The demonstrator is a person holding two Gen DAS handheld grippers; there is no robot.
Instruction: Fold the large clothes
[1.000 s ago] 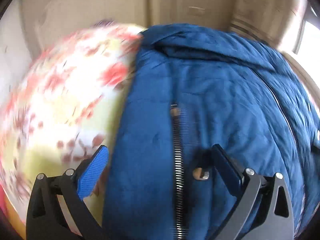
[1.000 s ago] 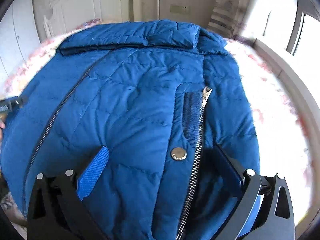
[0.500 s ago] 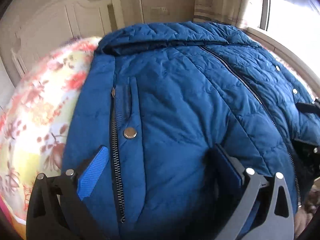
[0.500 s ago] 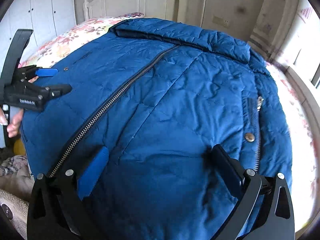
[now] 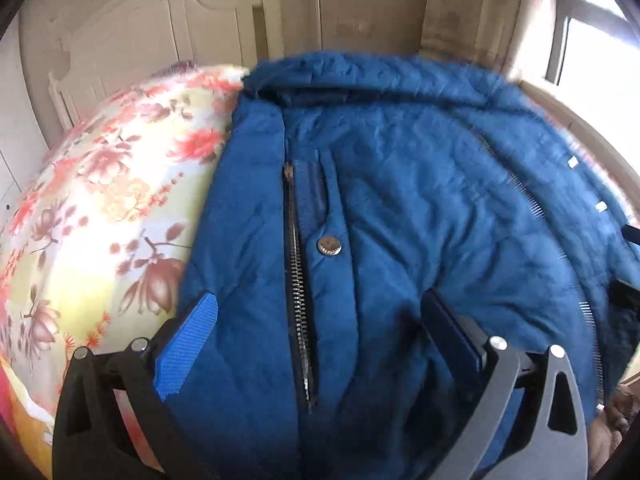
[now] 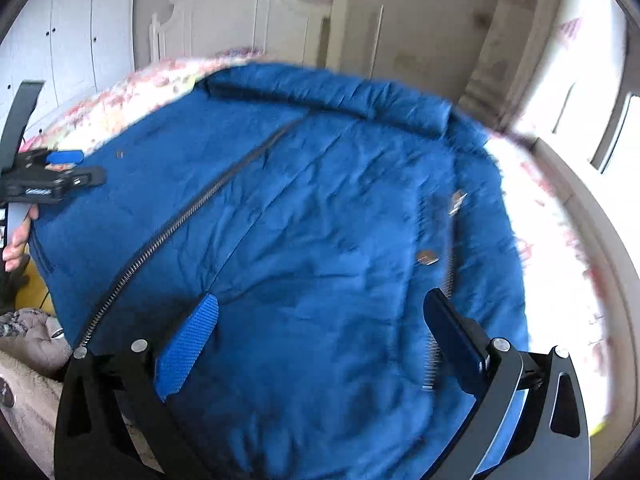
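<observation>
- Left gripper (image 5: 320, 336): jaws spread wide over the jacket (image 5: 400, 220), nothing clamped between them; its blue ribbed pad (image 5: 186, 350) sits at the jacket's left edge, the dark finger (image 5: 452, 332) over the quilted front; whether they press the cloth cannot be told
- Right gripper (image 6: 320, 336): jaws likewise wide, holding nothing; both fingers hang over the jacket's lower part, contact unclear
- Jacket: blue, quilted and puffy, lying front up and spread across the bed (image 5: 100, 208), collar (image 6: 328, 88) at the far end toward the headboard (image 6: 248, 12)
- Pocket zip (image 5: 296, 272): metal teeth, running straight away between the left jaws, with a round metal snap (image 5: 329, 246) just beside it on the right
- Main zip (image 6: 192, 208): long, running slantwise from the near left up to the collar; in the right view the left gripper shows at the jacket's far left edge with a hand (image 6: 18, 236) behind it
- Bed: covered in a floral sheet, red and brown blossoms on pale yellow, showing left of the jacket
- Headboard: white, carved and curved; beside it a beige wall; a bright window (image 5: 592, 36) at the right; white cupboard doors (image 6: 72, 40) at the far left
</observation>
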